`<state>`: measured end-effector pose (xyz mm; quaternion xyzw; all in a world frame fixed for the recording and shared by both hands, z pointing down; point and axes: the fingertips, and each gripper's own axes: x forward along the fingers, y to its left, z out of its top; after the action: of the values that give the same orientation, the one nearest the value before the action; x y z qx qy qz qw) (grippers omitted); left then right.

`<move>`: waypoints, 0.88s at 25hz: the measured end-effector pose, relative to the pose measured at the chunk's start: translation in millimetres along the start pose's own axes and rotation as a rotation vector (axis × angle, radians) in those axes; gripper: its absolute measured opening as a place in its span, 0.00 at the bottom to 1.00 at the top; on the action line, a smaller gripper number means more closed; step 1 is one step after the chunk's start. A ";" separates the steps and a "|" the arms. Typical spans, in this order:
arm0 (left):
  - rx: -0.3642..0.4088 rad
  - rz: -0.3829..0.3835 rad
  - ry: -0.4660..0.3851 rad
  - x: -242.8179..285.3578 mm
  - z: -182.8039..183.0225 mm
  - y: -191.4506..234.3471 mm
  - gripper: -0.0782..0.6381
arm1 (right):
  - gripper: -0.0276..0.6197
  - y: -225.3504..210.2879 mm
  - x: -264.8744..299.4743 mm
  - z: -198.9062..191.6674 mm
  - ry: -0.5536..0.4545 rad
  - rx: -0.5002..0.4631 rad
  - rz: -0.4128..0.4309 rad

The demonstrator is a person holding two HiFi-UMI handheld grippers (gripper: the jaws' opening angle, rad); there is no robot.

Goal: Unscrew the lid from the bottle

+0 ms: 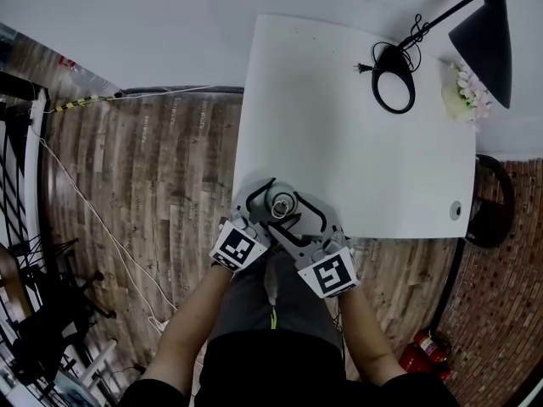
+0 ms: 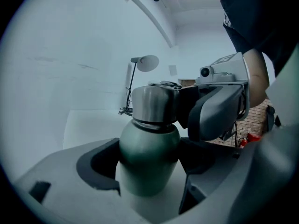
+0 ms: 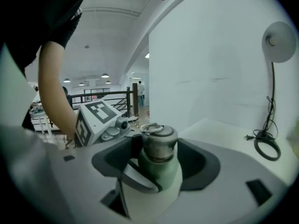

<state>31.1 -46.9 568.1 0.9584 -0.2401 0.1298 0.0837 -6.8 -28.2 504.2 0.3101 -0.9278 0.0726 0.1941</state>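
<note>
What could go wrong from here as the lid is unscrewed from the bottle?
The left gripper alone holds the green bottle by the table's near edge; a slip might drop it. The right gripper's jaws stand apart around the smooth steel lid, so closing off-centre may skid.

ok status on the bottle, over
Left gripper clamped on the bottle. Right gripper open, jaws round the lid. Lid not yet off. Nothing in the way.

right gripper (image 3: 159,158): jaws apart, flanking steel lid (image 3: 159,139)
bottle (image 3: 163,174): green, upright, left gripper (image 3: 140,181) round body
desk lamp (image 3: 279,41): near tabletop's (image 3: 219,129) right edge
</note>
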 end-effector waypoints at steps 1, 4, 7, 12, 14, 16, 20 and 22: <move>0.000 0.000 0.000 -0.2 0.0 -0.3 0.63 | 0.50 -1.4 1.2 -0.1 -0.016 0.030 -0.031; -0.004 0.000 -0.003 -0.7 -0.2 -0.4 0.63 | 0.49 -11.0 2.5 2.2 -0.050 0.110 -0.127; -0.005 0.000 -0.006 -0.8 0.2 0.3 0.63 | 0.49 -17.7 5.5 4.6 -0.060 0.132 -0.223; -0.004 -0.003 -0.007 -1.6 0.6 -0.3 0.63 | 0.48 -14.4 13.1 6.1 -0.074 0.146 -0.285; -0.005 -0.004 -0.009 -1.8 0.6 0.0 0.63 | 0.45 -15.3 13.2 6.5 -0.073 0.145 -0.293; -0.007 -0.002 -0.012 -1.9 0.5 0.3 0.63 | 0.45 -15.6 13.7 6.6 -0.073 0.136 -0.288; -0.018 0.004 -0.020 -1.4 0.9 1.2 0.63 | 0.45 -16.4 15.5 6.6 -0.060 0.094 -0.282; -0.026 0.008 -0.024 -1.2 1.5 1.7 0.63 | 0.45 -16.6 16.5 7.2 -0.057 0.080 -0.273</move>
<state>29.5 -48.2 566.5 0.9577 -0.2466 0.1154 0.0929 -11.2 -52.4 504.5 0.4427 -0.8786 0.0738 0.1634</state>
